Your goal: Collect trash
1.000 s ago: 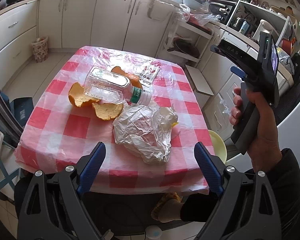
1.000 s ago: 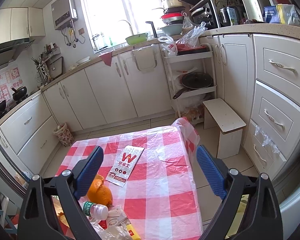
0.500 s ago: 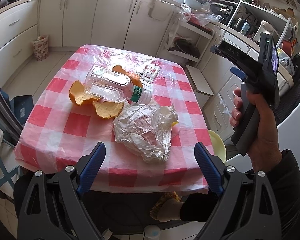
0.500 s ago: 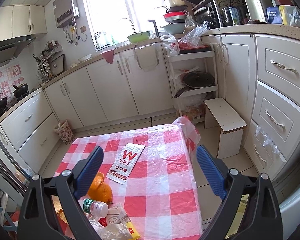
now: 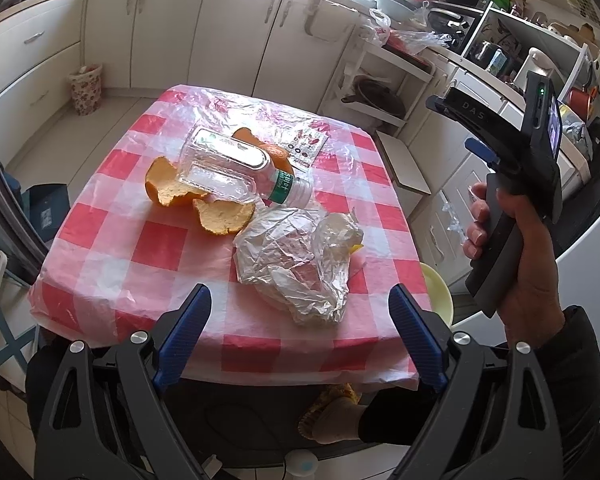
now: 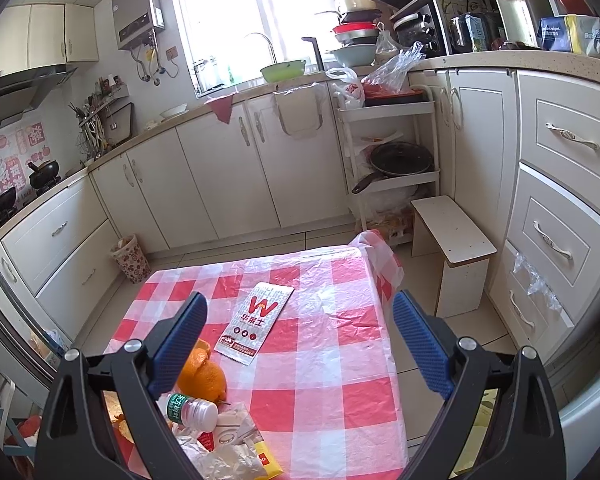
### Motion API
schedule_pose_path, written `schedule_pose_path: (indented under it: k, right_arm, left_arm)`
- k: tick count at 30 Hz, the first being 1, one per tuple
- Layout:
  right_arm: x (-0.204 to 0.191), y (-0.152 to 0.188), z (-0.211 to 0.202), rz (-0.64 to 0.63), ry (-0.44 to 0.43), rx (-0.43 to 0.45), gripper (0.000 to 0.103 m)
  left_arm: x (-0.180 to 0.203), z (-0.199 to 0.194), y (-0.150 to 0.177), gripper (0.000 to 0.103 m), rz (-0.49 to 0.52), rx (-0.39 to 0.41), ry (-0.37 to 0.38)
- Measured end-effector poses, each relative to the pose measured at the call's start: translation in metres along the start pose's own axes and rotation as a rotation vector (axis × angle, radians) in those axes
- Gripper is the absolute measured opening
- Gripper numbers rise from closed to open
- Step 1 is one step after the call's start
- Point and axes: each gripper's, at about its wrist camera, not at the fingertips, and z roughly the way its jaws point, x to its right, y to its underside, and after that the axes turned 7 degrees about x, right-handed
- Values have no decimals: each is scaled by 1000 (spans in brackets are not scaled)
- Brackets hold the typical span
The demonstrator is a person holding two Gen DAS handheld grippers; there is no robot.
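Collection had not yet begun. The left gripper point(image 5: 300, 320) and right gripper point(image 6: 300, 340) both stood wide apart, empty. Trash lay at frame centre on the table point(image 5: 140, 240): bottle point(image 5: 228, 172), orange peel point(image 5: 220, 220), crumpled wrapper point(image 5: 296, 264). Next move, likely: lowering onto the wrapper.

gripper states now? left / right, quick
Left gripper: open, holding nothing, hovering at the near table edge in front of the crumpled wrapper.
Right gripper: open, holding nothing, raised above the table.
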Motion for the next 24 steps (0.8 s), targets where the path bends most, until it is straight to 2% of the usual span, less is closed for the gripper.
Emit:
schedule_pose_path:
  k: [24]
  right_arm:
    - [-2,1,0,-1,-3,-3,90]
  left_arm:
    - [-7,0,0,87,-17,5,-9]
